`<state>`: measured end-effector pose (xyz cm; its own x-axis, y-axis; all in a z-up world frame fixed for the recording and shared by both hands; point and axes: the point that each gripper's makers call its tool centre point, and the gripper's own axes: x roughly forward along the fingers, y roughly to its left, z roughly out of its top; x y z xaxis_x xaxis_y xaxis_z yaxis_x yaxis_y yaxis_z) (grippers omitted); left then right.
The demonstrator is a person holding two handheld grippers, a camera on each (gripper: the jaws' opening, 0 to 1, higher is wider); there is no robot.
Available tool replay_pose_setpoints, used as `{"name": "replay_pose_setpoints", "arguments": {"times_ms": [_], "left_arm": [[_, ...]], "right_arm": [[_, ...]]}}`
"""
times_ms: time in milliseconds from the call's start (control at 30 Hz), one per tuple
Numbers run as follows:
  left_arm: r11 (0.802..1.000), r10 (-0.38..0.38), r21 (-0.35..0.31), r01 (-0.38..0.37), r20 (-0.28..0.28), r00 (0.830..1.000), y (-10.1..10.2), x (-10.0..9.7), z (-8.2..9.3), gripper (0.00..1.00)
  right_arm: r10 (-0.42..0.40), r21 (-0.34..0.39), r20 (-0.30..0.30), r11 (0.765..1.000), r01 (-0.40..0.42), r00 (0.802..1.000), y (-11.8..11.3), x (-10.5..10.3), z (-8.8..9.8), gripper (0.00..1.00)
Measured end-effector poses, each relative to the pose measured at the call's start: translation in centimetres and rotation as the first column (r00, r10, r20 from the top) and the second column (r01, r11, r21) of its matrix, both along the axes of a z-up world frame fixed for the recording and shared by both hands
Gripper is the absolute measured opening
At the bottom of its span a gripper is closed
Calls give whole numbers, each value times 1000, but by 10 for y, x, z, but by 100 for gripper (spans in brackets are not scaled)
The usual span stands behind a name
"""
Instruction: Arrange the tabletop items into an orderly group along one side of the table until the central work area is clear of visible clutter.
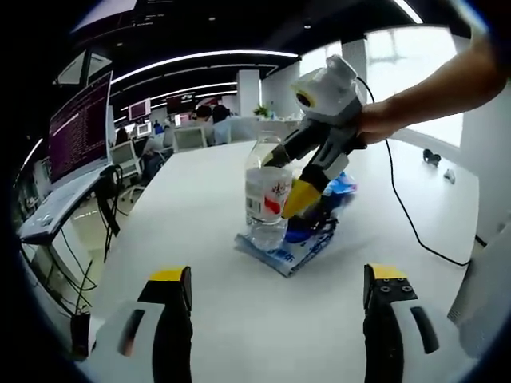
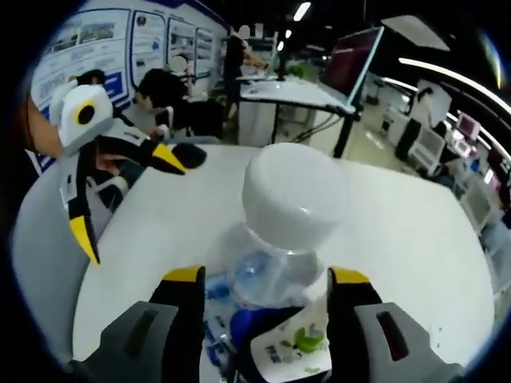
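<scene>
Spanning both views, a white table (image 1: 207, 199) in an open office. Left gripper view: monitor (image 1: 78, 128) upper left, bottle (image 1: 266, 195) upright at centre on blue packets (image 1: 289, 249), right gripper (image 1: 281, 186) jaws straddling it, grip unclear. Left gripper (image 1: 275, 291) jaws apart, empty. Right gripper view: bottle cap (image 2: 294, 197) close up at centre, wall posters (image 2: 140, 36) upper left.

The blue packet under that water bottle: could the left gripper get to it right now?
Probably yes. The left gripper is open, with bare table between it and the blue packet. But the water bottle stands on it, with the right gripper around the bottle.
</scene>
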<state>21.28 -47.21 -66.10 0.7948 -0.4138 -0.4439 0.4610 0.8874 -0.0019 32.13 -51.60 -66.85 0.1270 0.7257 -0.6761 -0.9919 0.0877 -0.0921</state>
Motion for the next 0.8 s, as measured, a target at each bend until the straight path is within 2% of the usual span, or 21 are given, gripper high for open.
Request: {"name": "replay_pose_setpoints", "arguments": {"times_ms": [133,233,300,333,667,800], "left_arm": [[1000,2,2,-2,-2,1000,1,0,-1,89],[1000,-1,3,1,-2,1000,0,0,-1,89],[1000,-2,6,2,-4,1000,0,-1,-1,89],[1000,-1,2,1,-3,1000,-1,-1,0,89],[1000,6,-12,-6,-5,1000,1,0,0,88],[1000,5,-11,-5,-5,1000,0,0,0,88]], "right_arm": [[18,-14,6,1000,-18,1000,3,-1,-3,57],[40,-29,19,999,-39,999,5,-3,-4,51],[36,-43,20,998,-35,999,5,-2,-5,43],[36,-46,25,998,-35,999,4,-1,-5,42],[-47,-4,18,999,47,999,5,-2,-4,41],[-120,15,53,993,120,991,7,-1,-4,40]]}}
